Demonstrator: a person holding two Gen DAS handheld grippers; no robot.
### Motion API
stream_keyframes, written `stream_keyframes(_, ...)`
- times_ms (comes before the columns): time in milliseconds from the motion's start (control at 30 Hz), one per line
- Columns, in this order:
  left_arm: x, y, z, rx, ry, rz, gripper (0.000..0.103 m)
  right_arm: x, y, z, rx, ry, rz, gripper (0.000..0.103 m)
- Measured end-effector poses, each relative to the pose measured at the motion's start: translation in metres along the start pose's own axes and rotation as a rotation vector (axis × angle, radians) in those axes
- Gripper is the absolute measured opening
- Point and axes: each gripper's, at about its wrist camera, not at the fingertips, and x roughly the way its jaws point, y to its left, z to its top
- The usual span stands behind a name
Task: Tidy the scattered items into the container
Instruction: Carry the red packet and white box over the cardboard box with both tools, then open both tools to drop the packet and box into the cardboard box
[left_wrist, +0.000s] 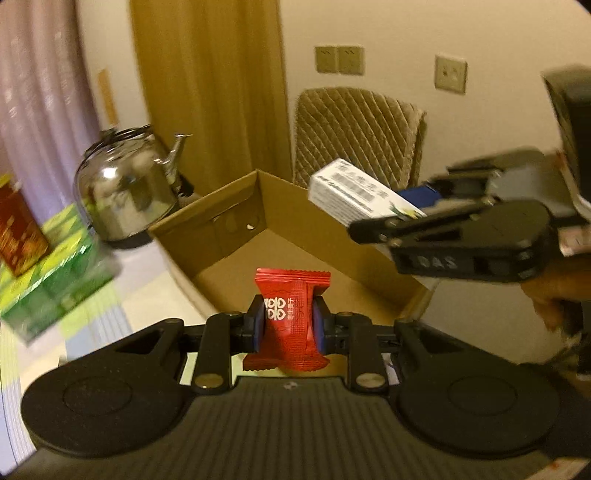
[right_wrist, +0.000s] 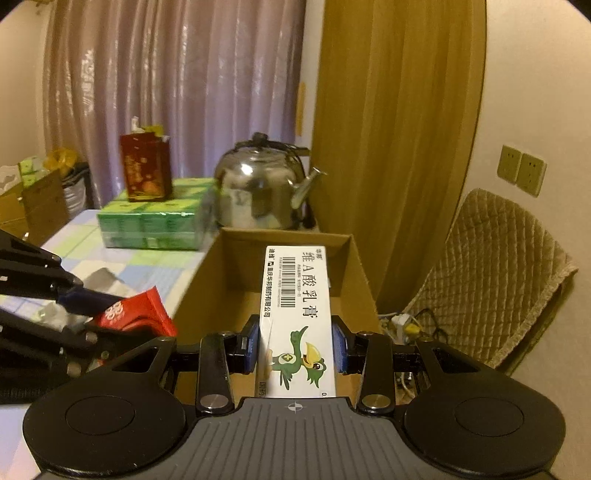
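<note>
My left gripper is shut on a red candy packet, held upright over the near edge of an open cardboard box. My right gripper is shut on a long white ointment box with a green bird printed on it, pointing out over the same cardboard box. In the left wrist view the right gripper comes in from the right with the ointment box above the box's far wall. In the right wrist view the left gripper shows at the left with the red packet.
A steel kettle stands just behind the cardboard box. A green shrink-wrapped pack with a red carton on top sits on the checked tablecloth. A padded chair stands right of the box, cables on the floor beside it.
</note>
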Motion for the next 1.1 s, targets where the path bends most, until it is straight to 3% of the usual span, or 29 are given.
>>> stream_keyframes(300, 0.066, 0.005, 0.006, 0.07, 0.072, -0.066, 0.021, 0.068, -0.029, 0.005, 0.017, 0.104, 0.034, 0.036)
stream_keyframes(633, 0.115, -0.001, -0.006, 0.15, 0.161, -0.11, 0.022, 0.099, -0.034, -0.004, -0.005, 0.157, 0.04, 0.036)
stream_keyframes(900, 0.132, 0.002, -0.015, 0.149, 0.192, -0.105, 0.024, 0.108, -0.034, -0.012, -0.018, 0.176, 0.047, 0.036)
stream_keyframes(1100, 0.12, 0.002, -0.014, 0.166, 0.161, -0.088, 0.024, 0.11, -0.032, -0.016, -0.027, 0.193, 0.051, 0.036)
